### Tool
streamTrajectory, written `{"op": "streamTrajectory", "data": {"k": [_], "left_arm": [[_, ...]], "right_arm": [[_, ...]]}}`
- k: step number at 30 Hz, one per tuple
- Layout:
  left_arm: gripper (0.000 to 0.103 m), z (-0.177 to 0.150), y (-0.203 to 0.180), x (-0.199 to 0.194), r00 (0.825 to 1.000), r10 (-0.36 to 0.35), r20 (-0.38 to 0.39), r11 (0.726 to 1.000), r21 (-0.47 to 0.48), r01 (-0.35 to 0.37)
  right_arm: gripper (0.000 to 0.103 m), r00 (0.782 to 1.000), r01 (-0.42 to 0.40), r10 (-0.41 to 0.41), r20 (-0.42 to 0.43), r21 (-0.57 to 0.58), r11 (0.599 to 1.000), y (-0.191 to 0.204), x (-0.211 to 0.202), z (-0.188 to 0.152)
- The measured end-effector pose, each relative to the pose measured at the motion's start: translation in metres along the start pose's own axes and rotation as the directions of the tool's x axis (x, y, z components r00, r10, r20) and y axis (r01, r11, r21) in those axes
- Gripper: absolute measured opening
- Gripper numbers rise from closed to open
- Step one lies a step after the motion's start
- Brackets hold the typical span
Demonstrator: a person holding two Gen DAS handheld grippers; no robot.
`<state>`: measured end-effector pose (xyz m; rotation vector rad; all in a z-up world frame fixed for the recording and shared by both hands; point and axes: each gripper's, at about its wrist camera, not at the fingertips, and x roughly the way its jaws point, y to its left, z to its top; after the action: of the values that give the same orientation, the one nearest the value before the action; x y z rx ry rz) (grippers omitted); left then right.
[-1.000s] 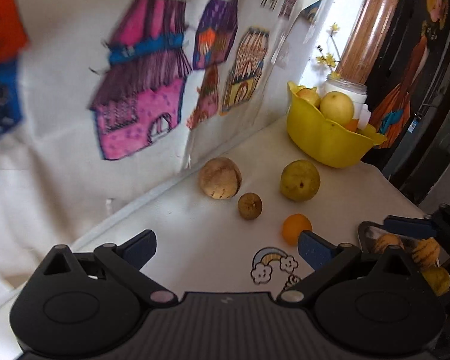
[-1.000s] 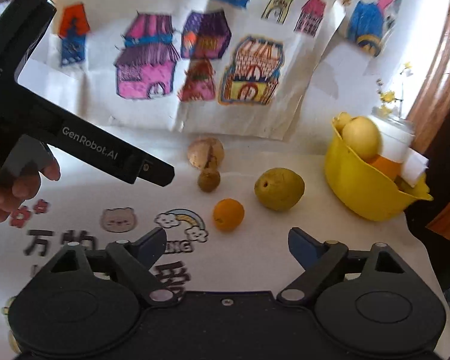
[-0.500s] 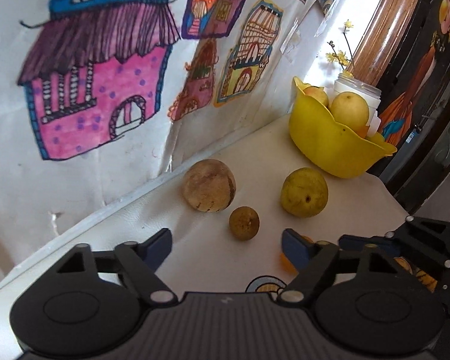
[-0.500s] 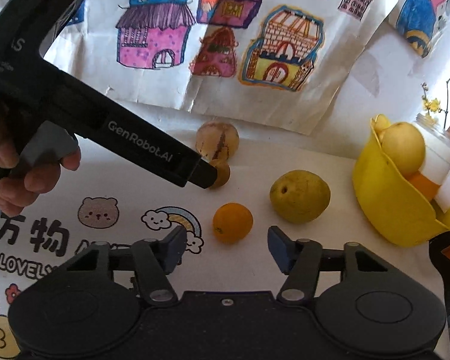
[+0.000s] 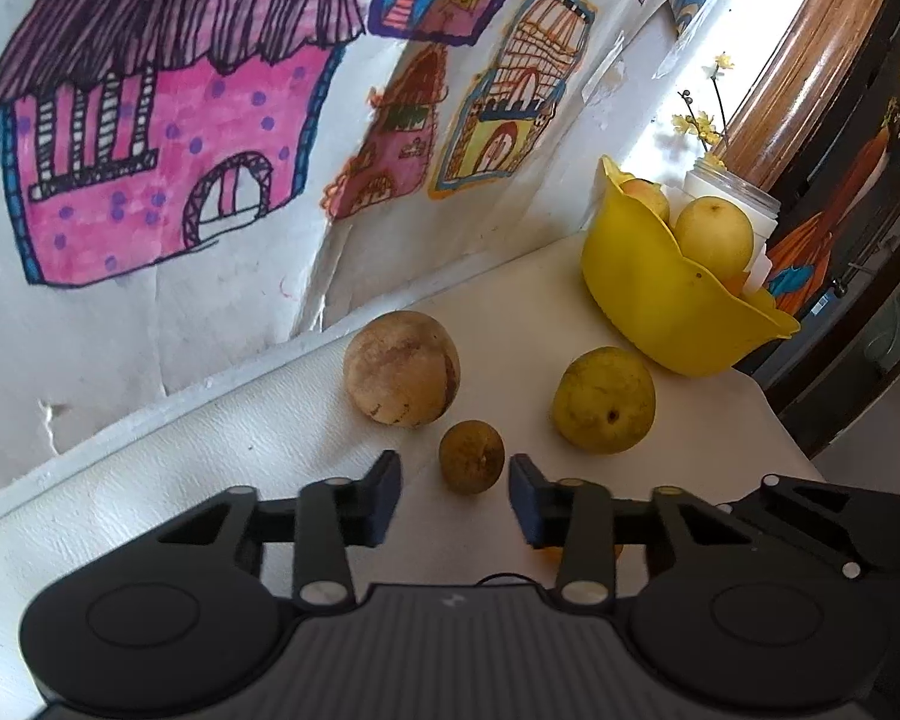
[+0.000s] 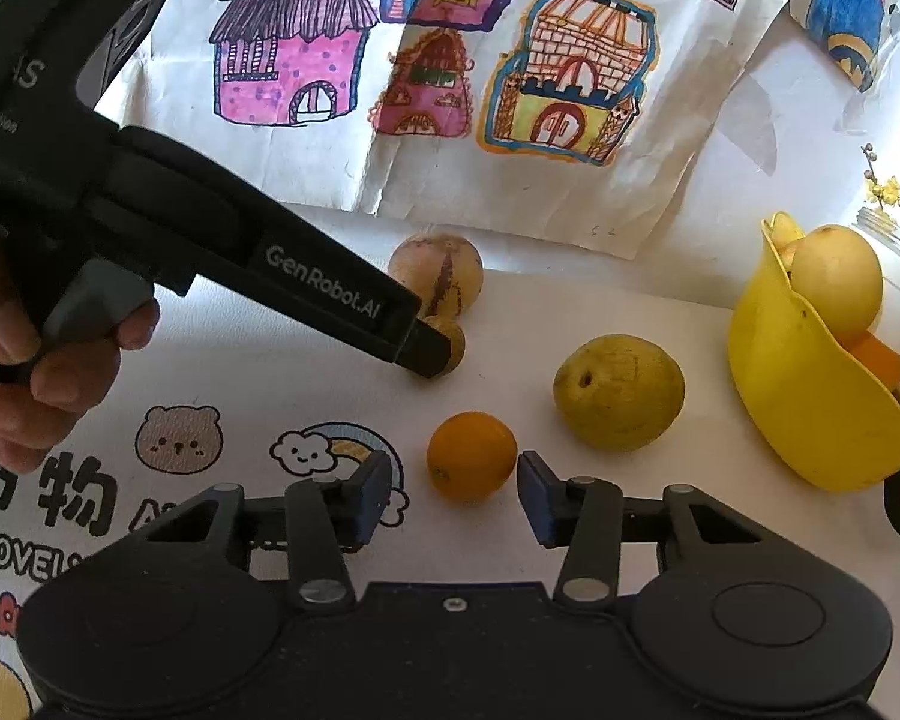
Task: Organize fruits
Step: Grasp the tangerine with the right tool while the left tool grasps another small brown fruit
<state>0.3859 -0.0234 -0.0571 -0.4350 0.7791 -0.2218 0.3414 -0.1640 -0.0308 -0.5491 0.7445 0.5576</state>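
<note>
My left gripper [image 5: 455,495] is open, its jaws on either side of a small brown fruit [image 5: 471,465] on the table, with gaps on both sides. In the right wrist view it [image 6: 432,354] reaches that fruit [image 6: 453,336] from the left. My right gripper [image 6: 453,495] is open around a small orange [image 6: 471,456], not touching it. A large tan round fruit [image 5: 401,369] lies behind, a yellow-green pear [image 5: 603,399] to the right. The yellow bowl [image 5: 666,312] holds several fruits.
Children's drawings hang on the wall [image 5: 168,138] right behind the fruits. A white jar [image 5: 744,204] stands behind the bowl. The table's right edge [image 5: 780,420] drops off by the bowl. A printed mat [image 6: 180,438] covers the table's front left.
Both grippers moved forward and down. The left jaws narrowed around the small brown fruit. The right jaws narrowed around the orange.
</note>
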Motion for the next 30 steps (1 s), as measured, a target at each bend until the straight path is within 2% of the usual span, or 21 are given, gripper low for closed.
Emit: {"op": "streamTrajectory", "data": {"k": [9, 11, 14, 25, 30], "left_arm": [[0.023, 0.0021, 0.0020, 0.0075, 1.000, -0.006, 0.002, 0.999, -0.038, 0.006], [0.021, 0.0005, 0.0031, 0.0065, 1.000, -0.010, 0.001, 0.999, -0.041, 0.011], [0.021, -0.0007, 0.0028, 0.0060, 1.000, -0.008, 0.006, 0.999, -0.039, 0.008], [0.022, 0.0005, 0.0037, 0.0066, 1.000, -0.009, 0.002, 0.994, -0.107, 0.009], [0.030, 0.0026, -0.0008, 0.0104, 1.000, -0.001, 0.001, 0.988, -0.154, 0.002]], "right_arm": [[0.044, 1.000, 0.009, -0.009, -0.004, 0.002, 1.000, -0.0006, 0.0051, 0.0054], [0.040, 1.000, 0.015, -0.015, -0.005, 0.007, 1.000, -0.0009, 0.0060, 0.0065], [0.035, 1.000, 0.024, -0.024, -0.006, 0.013, 1.000, -0.0021, 0.0062, 0.0071], [0.035, 1.000, 0.016, -0.016, -0.003, 0.014, 1.000, 0.0005, 0.0003, 0.0046], [0.035, 1.000, 0.007, -0.007, -0.003, 0.003, 1.000, 0.0027, -0.0013, 0.0049]]}}
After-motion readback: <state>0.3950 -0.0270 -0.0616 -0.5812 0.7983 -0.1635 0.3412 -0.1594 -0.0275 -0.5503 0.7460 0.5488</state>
